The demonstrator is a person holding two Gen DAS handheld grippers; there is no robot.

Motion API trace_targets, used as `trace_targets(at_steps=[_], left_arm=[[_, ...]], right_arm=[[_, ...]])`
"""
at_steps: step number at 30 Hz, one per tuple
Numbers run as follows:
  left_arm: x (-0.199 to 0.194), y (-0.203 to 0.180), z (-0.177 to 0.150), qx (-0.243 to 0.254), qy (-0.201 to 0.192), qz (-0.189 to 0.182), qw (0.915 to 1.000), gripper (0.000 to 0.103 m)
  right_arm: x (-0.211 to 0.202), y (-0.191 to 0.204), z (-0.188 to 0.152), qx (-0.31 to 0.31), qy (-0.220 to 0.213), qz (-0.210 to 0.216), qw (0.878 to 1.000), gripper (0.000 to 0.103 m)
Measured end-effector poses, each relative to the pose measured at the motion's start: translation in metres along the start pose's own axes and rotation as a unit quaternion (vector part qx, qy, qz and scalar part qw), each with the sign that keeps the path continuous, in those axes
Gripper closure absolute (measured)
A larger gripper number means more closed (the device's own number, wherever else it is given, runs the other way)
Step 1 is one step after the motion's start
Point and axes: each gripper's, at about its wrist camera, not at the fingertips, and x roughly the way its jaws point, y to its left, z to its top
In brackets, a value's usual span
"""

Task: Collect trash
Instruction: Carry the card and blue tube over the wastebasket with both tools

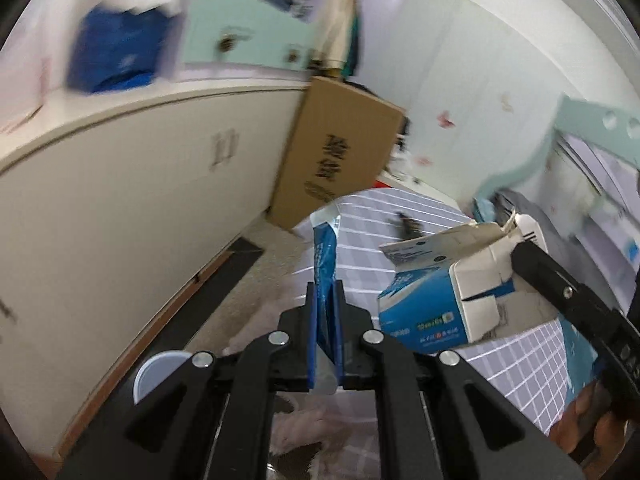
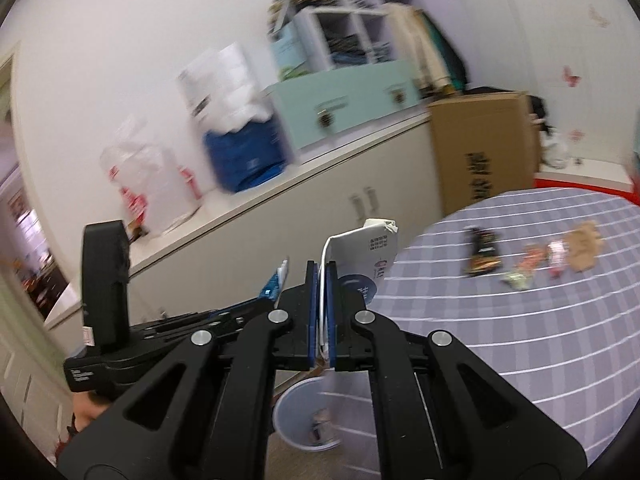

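left claw [image 1: 325, 300] pinches blue wrapper [image 1: 325, 256].

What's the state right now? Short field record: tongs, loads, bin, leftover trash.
left tongs: shut on blue wrapper
right tongs: shut on milk carton
carton: torn open at top, blue and white
bin: pale, on floor below right tongs, some litter inside
table: grey checked cloth
leftover trash: dark packet, small wrappers, cardboard scrap
background: cardboard box beside cabinet
blur: strong, labels unreadable
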Motion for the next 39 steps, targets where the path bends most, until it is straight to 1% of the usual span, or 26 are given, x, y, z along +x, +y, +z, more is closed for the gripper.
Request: trace_targets(at_steps=[3, 6, 9, 11, 14, 21, 24, 26, 28, 29, 30, 31, 32, 33, 36, 39], left_arm=[[-0.010, 0.037, -0.009, -0.030, 0.001, 0.013, 0.9995, 0.096], [-0.011, 0.076, -0.023, -0.058, 0.009, 0.036, 0.9976, 0.096], [-0.005, 0.109, -0.036, -0.084, 0.023, 0.050, 0.9949, 0.096], [0.003, 0.130, -0.047, -0.096, 0.036, 0.066, 0.9925, 0.096], [0.019, 0.162, -0.065, -0.124, 0.061, 0.075, 0.9875, 0.096], [0.060, 0.214, -0.102, -0.164, 0.120, 0.091, 0.9749, 0.096], [0.072, 0.228, -0.115, -0.175, 0.136, 0.095, 0.9704, 0.096], [0.077, 0.236, -0.119, -0.181, 0.143, 0.096, 0.9682, 0.096], [0.080, 0.242, -0.122, -0.184, 0.147, 0.100, 0.9668, 0.096], [0.082, 0.245, -0.123, -0.184, 0.149, 0.101, 0.9664, 0.096], [0.083, 0.247, -0.124, -0.184, 0.151, 0.102, 0.9660, 0.096], [0.085, 0.249, -0.124, -0.183, 0.153, 0.106, 0.9653, 0.096], [0.087, 0.250, -0.124, -0.180, 0.155, 0.111, 0.9651, 0.096], [0.090, 0.250, -0.125, -0.177, 0.157, 0.115, 0.9649, 0.096], [0.093, 0.250, -0.126, -0.172, 0.161, 0.119, 0.9646, 0.096], [0.098, 0.247, -0.126, -0.164, 0.165, 0.125, 0.9646, 0.096]], right_arm=[[0.024, 0.034, -0.009, -0.017, 0.023, 0.024, 0.999, 0.099], [0.054, 0.064, -0.025, -0.031, 0.053, 0.043, 0.997, 0.099], [0.085, 0.080, -0.042, -0.038, 0.084, 0.053, 0.994, 0.099], [0.105, 0.088, -0.056, -0.042, 0.106, 0.055, 0.992, 0.099], [0.137, 0.094, -0.077, -0.045, 0.139, 0.049, 0.988, 0.099], [0.204, 0.097, -0.124, -0.047, 0.212, 0.032, 0.976, 0.099], [0.227, 0.099, -0.139, -0.048, 0.232, 0.026, 0.971, 0.099], [0.240, 0.101, -0.145, -0.050, 0.238, 0.025, 0.970, 0.099], [0.253, 0.103, -0.150, -0.049, 0.238, 0.029, 0.970, 0.095], [0.260, 0.103, -0.152, -0.052, 0.240, 0.030, 0.969, 0.091], [0.266, 0.103, -0.155, -0.053, 0.242, 0.028, 0.968, 0.078], [0.273, 0.100, -0.159, -0.051, 0.246, 0.019, 0.968, 0.068], [0.276, 0.098, -0.161, -0.045, 0.247, 0.013, 0.968, 0.044], [0.278, 0.094, -0.163, -0.036, 0.243, 0.007, 0.969, 0.043], [0.282, 0.090, -0.166, -0.032, 0.250, 0.001, 0.968, 0.043], [0.277, 0.090, -0.170, -0.046, 0.249, -0.014, 0.967, 0.043]])
